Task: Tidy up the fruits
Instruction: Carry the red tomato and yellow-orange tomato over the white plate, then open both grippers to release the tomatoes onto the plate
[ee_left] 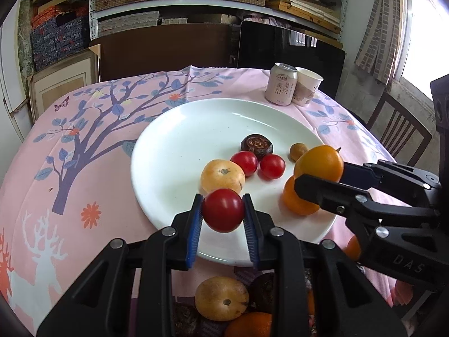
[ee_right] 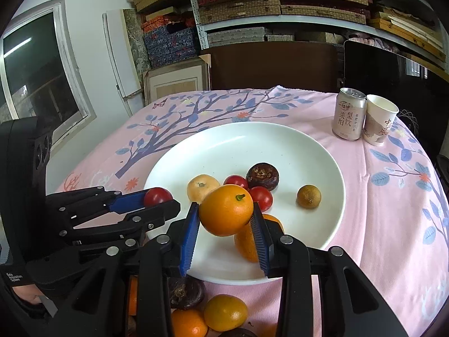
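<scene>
My left gripper [ee_left: 223,210] is shut on a red cherry tomato [ee_left: 223,210] above the near rim of the white plate [ee_left: 182,140]. To its right, my right gripper [ee_right: 226,214] is shut on an orange kumquat [ee_right: 226,209], held over the plate's near right side; it shows too in the left wrist view as the kumquat [ee_left: 320,163]. On the plate lie a pale yellow fruit [ee_left: 222,175], two red tomatoes [ee_left: 244,163], a dark brown fruit [ee_left: 256,146], a small brown longan [ee_left: 299,151] and an orange fruit [ee_left: 297,199].
A pink drink can [ee_left: 281,87] and a paper cup [ee_left: 307,90] stand at the table's far right. More loose fruits [ee_left: 221,297] lie near the front edge below the grippers. A wooden chair [ee_left: 398,129] is at the right, shelves behind.
</scene>
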Demonstrator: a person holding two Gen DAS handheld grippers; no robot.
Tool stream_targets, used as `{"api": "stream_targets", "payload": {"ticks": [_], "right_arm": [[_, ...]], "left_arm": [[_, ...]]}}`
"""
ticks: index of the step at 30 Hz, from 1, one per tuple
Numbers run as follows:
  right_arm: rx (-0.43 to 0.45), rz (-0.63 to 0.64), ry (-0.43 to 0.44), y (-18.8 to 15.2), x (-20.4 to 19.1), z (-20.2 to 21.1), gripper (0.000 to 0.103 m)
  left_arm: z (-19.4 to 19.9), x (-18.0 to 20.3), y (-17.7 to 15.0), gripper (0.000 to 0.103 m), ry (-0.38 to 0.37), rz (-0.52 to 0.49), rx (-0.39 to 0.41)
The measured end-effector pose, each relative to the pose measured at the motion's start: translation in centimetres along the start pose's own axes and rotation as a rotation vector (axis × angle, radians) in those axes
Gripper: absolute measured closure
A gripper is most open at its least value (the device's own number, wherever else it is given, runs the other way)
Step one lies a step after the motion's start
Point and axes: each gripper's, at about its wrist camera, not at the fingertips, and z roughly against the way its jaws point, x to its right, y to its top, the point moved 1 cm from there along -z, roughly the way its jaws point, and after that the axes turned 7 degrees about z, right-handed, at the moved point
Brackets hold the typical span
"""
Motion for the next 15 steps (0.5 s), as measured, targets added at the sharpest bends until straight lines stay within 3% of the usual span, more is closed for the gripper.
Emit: {"api": "stream_targets", "payload": {"ticks": [3, 4, 5, 6, 8, 15], "right_arm": [[0.006, 0.014, 0.007, 0.1, 0.0, -0.2, 0.062], [0.019, 0.011, 0.000, 0.2, 0.2, 0.0, 0.040], [0.039, 0.011, -0.013, 0.2, 0.3, 0.4, 0.026], [0.060, 0.015, -0.016, 0.2, 0.4, 0.9, 0.017], [0.072, 0.039, -0.026, 0.5, 0.4, 1.6, 0.017], [0.101, 0.030, -0.035, 1.1, 0.5, 3.3, 0.012]], "left_arm": [[0.0, 0.7, -0.2, 0.072, 0.011, -0.038, 0.018], [0.1, 0.8, -0.2, 0.061, 0.007, -0.044, 0.024], [0.2, 0.9, -0.2, 0.018, 0.014, -0.049, 0.034], [0.5, 0.9, -0.2, 0.005, 0.030, -0.048, 0.062], [1.4, 0.9, -0.2, 0.005, 0.021, -0.053, 0.106], [2.6, -0.8, 0.3, 0.005, -0.022, 0.054, 0.079]]}}
